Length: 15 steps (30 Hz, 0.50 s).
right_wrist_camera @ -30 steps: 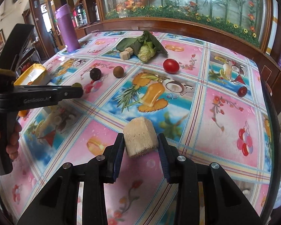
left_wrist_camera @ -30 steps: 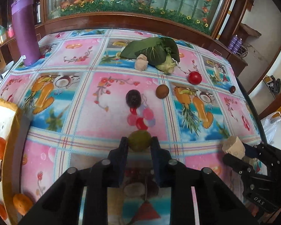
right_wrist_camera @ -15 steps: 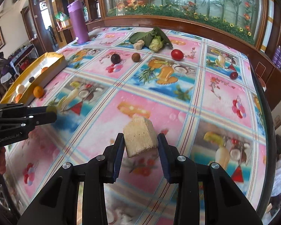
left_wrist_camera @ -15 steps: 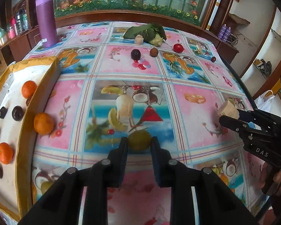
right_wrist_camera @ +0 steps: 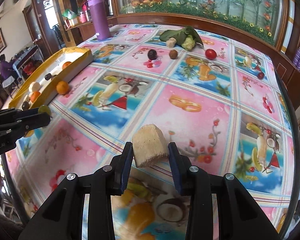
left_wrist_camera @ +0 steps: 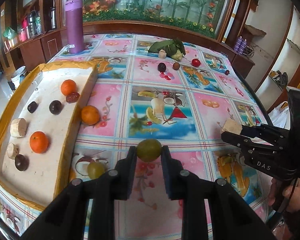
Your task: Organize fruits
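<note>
My left gripper (left_wrist_camera: 149, 153) is shut on a green round fruit (left_wrist_camera: 149, 150), held above the table near the front. My right gripper (right_wrist_camera: 150, 150) is shut on a beige cut chunk (right_wrist_camera: 150, 148); it also shows in the left wrist view (left_wrist_camera: 231, 127). The yellow-rimmed white tray (left_wrist_camera: 50, 132) at the left holds oranges, dark fruits and beige chunks. An orange (left_wrist_camera: 90, 115) and a second green fruit (left_wrist_camera: 96, 170) lie on the cloth beside the tray. A dark plum (left_wrist_camera: 161, 67), a brown fruit (left_wrist_camera: 176, 66) and a red tomato (left_wrist_camera: 195, 62) lie far back.
A purple flask (left_wrist_camera: 74, 25) stands at the back left. A leafy cabbage (left_wrist_camera: 170, 47) with a beige chunk (left_wrist_camera: 162, 55) lies at the back. A small dark red fruit (left_wrist_camera: 227, 72) sits near the right edge. Wooden cabinets surround the table.
Both grippers have pulled back toward the table's front and turned left, still holding their items. The tray now shows more fully in the left wrist view.
</note>
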Motion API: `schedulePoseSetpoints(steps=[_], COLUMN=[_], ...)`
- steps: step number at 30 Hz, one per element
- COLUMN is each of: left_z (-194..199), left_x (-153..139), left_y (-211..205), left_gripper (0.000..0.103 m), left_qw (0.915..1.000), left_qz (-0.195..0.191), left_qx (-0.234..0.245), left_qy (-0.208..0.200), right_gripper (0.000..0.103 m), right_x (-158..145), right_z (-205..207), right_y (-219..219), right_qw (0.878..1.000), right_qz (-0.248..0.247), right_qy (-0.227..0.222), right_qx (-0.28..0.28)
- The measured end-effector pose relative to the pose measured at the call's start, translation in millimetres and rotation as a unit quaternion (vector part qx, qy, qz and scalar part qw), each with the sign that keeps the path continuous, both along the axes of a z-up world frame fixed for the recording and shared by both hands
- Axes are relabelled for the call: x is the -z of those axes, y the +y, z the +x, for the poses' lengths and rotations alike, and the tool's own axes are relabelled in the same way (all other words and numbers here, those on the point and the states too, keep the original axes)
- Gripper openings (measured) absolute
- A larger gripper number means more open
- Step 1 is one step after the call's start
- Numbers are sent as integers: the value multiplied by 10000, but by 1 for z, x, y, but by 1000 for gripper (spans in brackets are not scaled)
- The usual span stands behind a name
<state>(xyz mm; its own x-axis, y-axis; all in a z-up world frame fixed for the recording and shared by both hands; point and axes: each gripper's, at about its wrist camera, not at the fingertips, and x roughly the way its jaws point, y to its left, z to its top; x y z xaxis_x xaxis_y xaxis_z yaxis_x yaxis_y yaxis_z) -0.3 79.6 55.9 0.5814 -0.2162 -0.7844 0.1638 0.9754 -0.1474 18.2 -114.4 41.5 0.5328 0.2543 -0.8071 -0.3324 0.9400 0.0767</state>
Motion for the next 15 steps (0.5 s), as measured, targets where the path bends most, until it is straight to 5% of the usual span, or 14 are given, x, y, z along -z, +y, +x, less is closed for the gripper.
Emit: schedulePoseSetpoints(steps=[13, 15], left_z=[-3, -6], left_x=[-8, -7], left_y=[62, 63], left_gripper=[27, 27], left_qw=[9996, 9997], left_qz=[63, 113], left_qx=[-268, -214], left_qy=[-57, -63], right_gripper=[35, 45], right_x=[-12, -6], right_z=[18, 16], right_y=[56, 48], right_qw=[9997, 9998], right_qz=[-174, -201], right_qy=[-91, -29], right_qx=[-166, -89])
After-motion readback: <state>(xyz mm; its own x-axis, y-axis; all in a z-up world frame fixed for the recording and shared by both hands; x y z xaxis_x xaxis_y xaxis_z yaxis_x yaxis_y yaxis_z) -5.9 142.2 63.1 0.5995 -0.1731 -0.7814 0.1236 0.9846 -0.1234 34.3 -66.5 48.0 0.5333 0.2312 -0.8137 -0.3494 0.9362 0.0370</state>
